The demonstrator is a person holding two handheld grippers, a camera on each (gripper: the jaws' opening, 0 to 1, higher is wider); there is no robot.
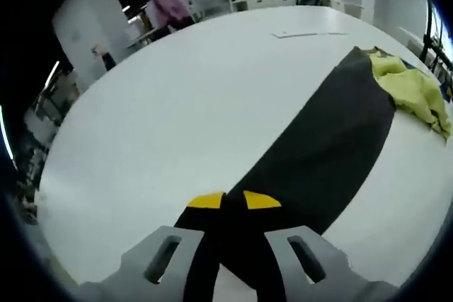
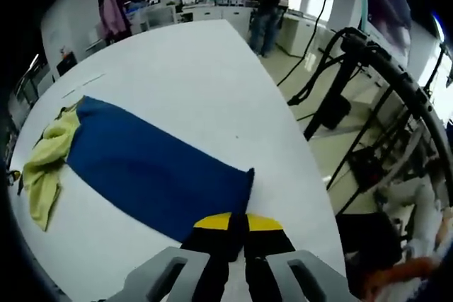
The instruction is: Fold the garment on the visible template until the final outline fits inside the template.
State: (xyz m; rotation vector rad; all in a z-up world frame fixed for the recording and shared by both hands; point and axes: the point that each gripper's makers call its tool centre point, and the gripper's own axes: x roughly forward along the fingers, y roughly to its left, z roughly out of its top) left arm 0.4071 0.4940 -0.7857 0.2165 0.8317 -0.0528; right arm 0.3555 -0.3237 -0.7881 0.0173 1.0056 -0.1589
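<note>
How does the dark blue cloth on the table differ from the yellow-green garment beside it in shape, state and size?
The dark blue cloth lies spread flat as a long smooth band; the yellow-green garment is crumpled in a heap at its far end. The blue cloth covers far more of the table than the yellow-green one. The blue cloth's near end reaches the right gripper; the yellow-green garment lies away from it. Both rest on the white table, touching.

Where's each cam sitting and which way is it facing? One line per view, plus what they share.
Left gripper view: rides the left gripper, facing along the dark garment toward the yellow-green cloth; own jaws show.
Right gripper view: rides the right gripper, facing the garment from its other end, floor and cables beyond; own jaws show.
Shared: garment, cloth, white table.
</note>
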